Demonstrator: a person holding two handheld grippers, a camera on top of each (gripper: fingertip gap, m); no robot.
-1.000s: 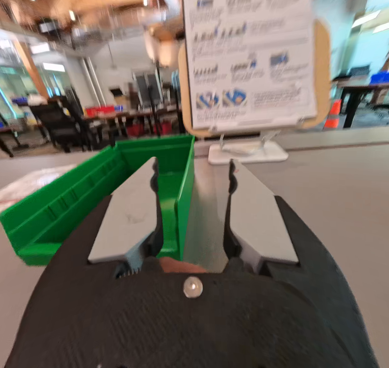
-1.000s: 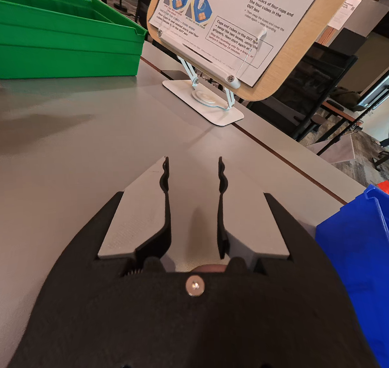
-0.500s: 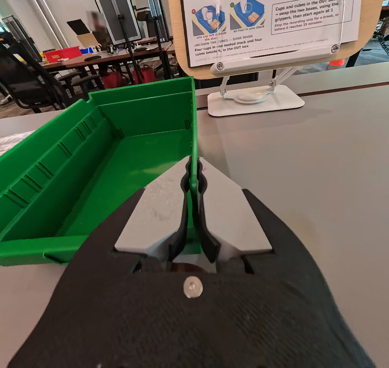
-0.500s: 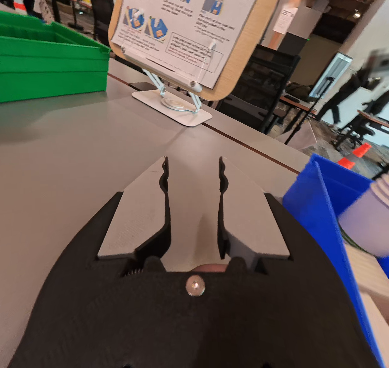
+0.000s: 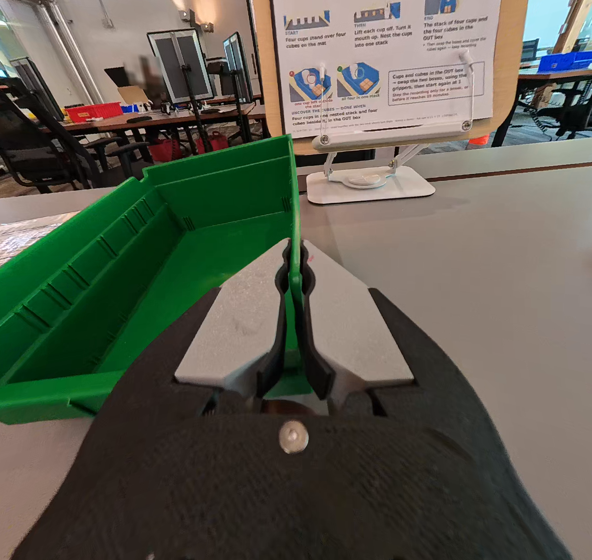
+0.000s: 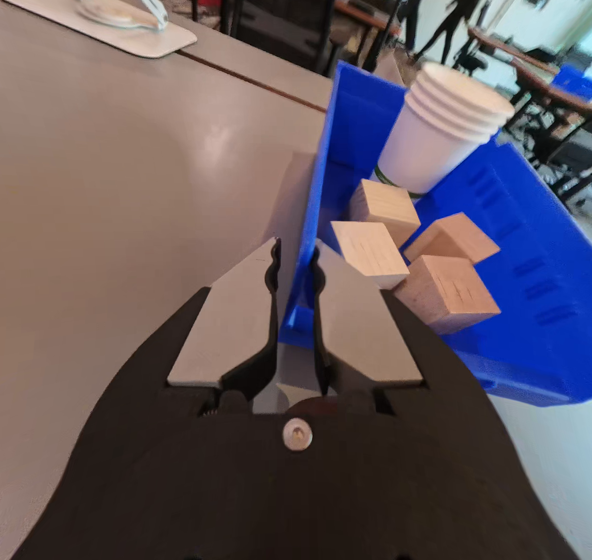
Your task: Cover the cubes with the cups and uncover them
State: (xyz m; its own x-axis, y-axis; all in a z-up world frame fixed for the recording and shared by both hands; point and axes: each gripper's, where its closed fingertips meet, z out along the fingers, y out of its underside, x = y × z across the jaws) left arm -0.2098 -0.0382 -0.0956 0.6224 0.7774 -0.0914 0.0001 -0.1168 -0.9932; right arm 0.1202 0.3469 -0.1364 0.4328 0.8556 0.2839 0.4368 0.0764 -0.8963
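1. The bench [image 5: 464,272] is a smooth grey top with a thin dark seam running across its far part.
2. At the far edge stands a white stand [image 5: 368,185] that carries a wooden board with a printed instruction sheet [image 5: 384,48].
3. Behind the bench the room is an open workspace with brown tables, black chairs [image 5: 41,147], dark screens on poles and a red bin [image 5: 96,112] on a far table.
4. The green bin [image 5: 128,288] sits on the left part of the bench, and its inside shows bare green plastic.
5. The left gripper [image 5: 295,246] has its jaws nearly together, with both dark pads pressed on the thin right wall of the green bin.
6. The blue bin [image 6: 528,288] sits at the right part of the bench, near its edge.
7. In the blue bin, a nested stack of white cups [image 6: 442,128] stands at the far end, mouth up and leaning right.
8. Four wooden cubes [image 6: 368,253] lie loosely clustered in the same bin, just nearer than the cups, several touching one another.
9. The right gripper [image 6: 296,250] has its jaws narrow and set astride the left wall of the blue bin.
10. Its right pad sits against the wall's inner face, while a gap of bench shows between the left pad and the wall, so the wall is not clamped.
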